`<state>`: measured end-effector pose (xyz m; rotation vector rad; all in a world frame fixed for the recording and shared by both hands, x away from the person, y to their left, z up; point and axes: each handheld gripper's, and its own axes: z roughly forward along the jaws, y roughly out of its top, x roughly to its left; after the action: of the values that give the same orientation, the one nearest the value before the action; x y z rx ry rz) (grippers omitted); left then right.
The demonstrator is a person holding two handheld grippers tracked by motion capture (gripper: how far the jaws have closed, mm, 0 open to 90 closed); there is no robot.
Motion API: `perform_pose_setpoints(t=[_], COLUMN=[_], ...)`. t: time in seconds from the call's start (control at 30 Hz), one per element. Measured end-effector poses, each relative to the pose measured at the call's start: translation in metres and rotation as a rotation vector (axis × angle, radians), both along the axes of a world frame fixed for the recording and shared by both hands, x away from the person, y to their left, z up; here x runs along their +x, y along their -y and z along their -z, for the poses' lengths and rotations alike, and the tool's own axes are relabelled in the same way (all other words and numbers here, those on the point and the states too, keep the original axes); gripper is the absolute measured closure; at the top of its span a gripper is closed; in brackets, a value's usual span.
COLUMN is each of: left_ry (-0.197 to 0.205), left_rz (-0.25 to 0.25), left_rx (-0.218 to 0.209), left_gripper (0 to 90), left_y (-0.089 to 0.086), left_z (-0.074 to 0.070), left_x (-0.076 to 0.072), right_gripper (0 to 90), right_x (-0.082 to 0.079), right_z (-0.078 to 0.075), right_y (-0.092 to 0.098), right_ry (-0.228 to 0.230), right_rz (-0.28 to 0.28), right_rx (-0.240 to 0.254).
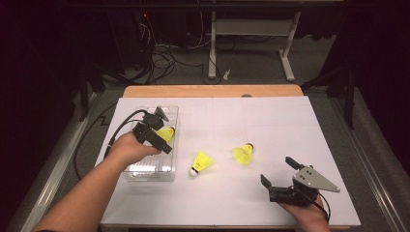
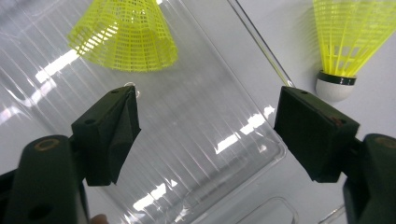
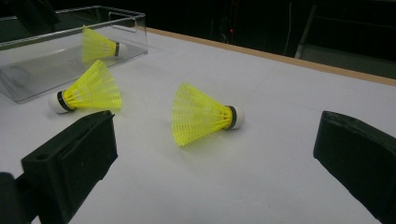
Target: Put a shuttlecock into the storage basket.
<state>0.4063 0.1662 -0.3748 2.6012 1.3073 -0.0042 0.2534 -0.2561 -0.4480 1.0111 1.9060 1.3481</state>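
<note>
A clear plastic box (image 1: 149, 170) lies at the table's left, with one yellow shuttlecock (image 1: 167, 133) inside it. My left gripper (image 1: 162, 129) hovers over the box, open and holding nothing; its own view looks down past its jaws onto the box floor (image 2: 196, 112) and that shuttlecock (image 2: 126, 32). Two more yellow shuttlecocks lie on the white table: one (image 1: 202, 162) just right of the box, one (image 1: 243, 153) nearer the middle. My right gripper (image 1: 276, 170) rests low at the front right, open, aimed at the middle shuttlecock (image 3: 201, 114), with clear table between them.
The white table top (image 1: 270, 121) has a wooden strip (image 1: 212, 91) along its far edge. Beyond it, a dark floor with cables (image 1: 159, 58) and a white desk frame (image 1: 251, 29). The person's forearms come in from the bottom edge.
</note>
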Motion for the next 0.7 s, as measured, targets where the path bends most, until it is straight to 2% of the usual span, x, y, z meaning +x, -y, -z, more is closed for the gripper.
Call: perform_pose_setpoints(t=[0.2, 0.27, 0.43, 0.5, 0.57, 0.7], left_ry=[0.002, 0.004, -0.006, -0.018, -0.01, -0.007], left_rz=[0.003, -0.002, -0.001, -0.003, 0.001, 0.006], left_rx=[0.007, 0.023, 0.004, -0.022, -0.013, -0.024], left_gripper=[15.0, 8.9, 0.8, 0.1, 0.1, 0.1], left_y=[0.001, 0.002, 0.002, 0.002, 0.004, 0.007], left_z=[-0.004, -0.004, -0.007, -0.008, -0.011, -0.015], left_x=[-0.005, -0.006, -0.008, -0.009, -0.011, -0.013], right_gripper=[0.0, 0.0, 0.0, 0.0, 0.0, 0.0], right_x=[0.0, 0.0, -0.001, -0.001, -0.001, 0.0], right_z=[0.0, 0.0, -0.001, -0.001, -0.001, -0.001], right_y=[0.0, 0.0, 0.0, 0.0, 0.0, 0.0], right_ry=[0.001, 0.001, 0.004, 0.005, 0.006, 0.002], right_rz=[0.0, 0.001, 0.001, 0.001, 0.0, 0.001], right_rx=[-0.003, -0.001, -0.002, -0.002, 0.0, -0.003])
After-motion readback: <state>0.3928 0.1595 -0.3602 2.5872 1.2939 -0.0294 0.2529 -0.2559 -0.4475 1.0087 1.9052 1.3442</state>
